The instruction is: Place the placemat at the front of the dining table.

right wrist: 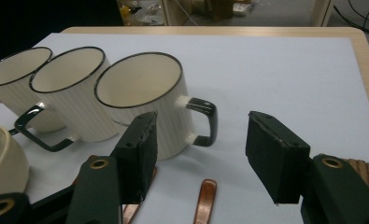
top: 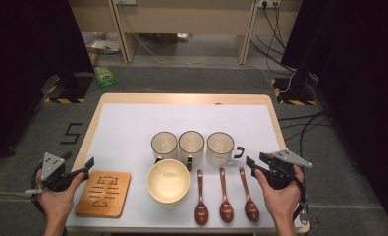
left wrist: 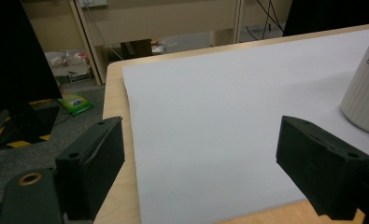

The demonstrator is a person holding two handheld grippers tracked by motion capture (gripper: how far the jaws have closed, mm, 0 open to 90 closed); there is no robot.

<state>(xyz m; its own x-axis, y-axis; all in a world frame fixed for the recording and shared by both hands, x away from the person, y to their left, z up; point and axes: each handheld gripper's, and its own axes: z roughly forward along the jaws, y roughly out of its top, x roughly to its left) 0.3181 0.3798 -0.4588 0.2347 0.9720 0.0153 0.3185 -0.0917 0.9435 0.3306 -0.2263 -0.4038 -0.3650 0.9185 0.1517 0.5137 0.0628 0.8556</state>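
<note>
The right gripper [right wrist: 198, 154] is held spread wide, nothing grasped; the nearest mug's [right wrist: 145, 100] handle sits just beyond its jaws. The left gripper [left wrist: 201, 168] is parted too, bare white mat [left wrist: 210, 121] ahead, table edge [left wrist: 114, 93] beside its left jaw.

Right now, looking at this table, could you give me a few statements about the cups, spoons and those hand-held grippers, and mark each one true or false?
1. Three mugs stand in a row behind the bowl. True.
2. Four spoons lie on the table. False: there are three spoons, side by side to the right of the bowl.
3. The right hand-held gripper is clamped on a mug handle. False: its jaws are apart and hold nothing; the nearest mug stands beyond them.
4. The left hand-held gripper is open, near the wooden board. True.
5. The bowl holds a spoon. False: it looks empty.
</note>
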